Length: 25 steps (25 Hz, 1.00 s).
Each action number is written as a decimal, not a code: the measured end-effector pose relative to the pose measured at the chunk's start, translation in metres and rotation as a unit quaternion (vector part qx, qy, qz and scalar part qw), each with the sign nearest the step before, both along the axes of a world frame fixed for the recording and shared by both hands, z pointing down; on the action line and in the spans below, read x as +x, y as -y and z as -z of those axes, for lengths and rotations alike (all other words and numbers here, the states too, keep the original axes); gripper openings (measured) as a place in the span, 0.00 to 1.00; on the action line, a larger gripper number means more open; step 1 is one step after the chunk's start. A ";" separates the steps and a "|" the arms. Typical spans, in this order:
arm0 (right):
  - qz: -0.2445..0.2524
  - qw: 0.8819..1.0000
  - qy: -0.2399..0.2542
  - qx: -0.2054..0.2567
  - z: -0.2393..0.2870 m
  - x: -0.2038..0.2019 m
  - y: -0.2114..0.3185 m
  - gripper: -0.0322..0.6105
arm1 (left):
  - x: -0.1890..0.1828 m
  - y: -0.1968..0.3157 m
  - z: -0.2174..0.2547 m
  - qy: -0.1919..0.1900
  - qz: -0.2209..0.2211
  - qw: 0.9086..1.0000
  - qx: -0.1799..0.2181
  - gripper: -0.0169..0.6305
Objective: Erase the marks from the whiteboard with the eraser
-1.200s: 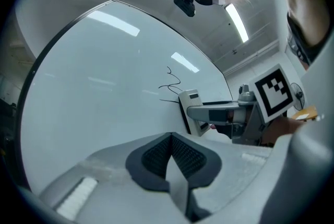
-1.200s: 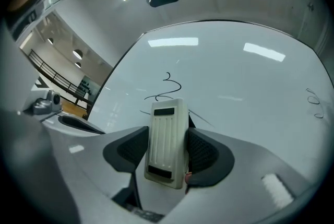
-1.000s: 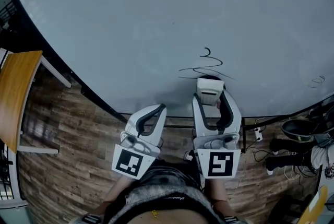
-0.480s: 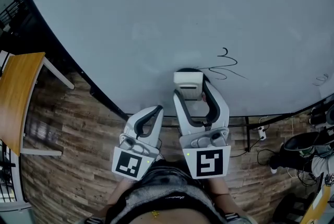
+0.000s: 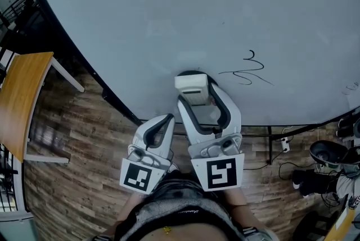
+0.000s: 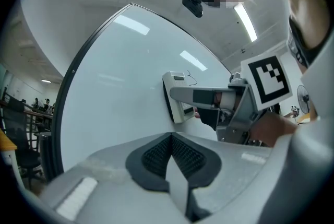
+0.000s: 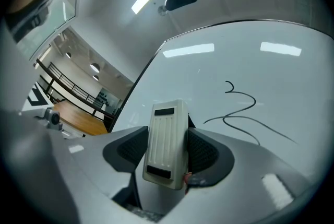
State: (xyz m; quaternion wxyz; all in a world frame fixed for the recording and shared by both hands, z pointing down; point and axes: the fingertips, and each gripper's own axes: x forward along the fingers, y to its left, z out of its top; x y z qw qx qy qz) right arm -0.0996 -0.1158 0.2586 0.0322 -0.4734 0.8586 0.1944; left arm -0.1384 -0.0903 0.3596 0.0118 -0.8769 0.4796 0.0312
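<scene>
Pinching the eraser (image 5: 191, 87) against the whiteboard (image 5: 169, 9), the right gripper (image 5: 201, 100) has marks (image 5: 247, 71) at 2 o'clock. The left gripper (image 6: 171, 140) has its jaws pressed together.

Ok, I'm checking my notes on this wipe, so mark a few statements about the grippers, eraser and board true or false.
The right gripper is shut on the eraser. True.
The left gripper has its jaws apart. False: they are together, with nothing between them.
The black squiggle is wiped off the whiteboard. False: it shows unerased, to the eraser's right in the head view.
The eraser is against the whiteboard. True.
</scene>
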 end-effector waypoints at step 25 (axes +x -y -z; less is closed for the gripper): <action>0.024 1.000 0.018 -0.002 0.012 0.149 0.001 0.43 | 0.119 0.016 0.024 -0.036 0.009 0.999 0.007 0.02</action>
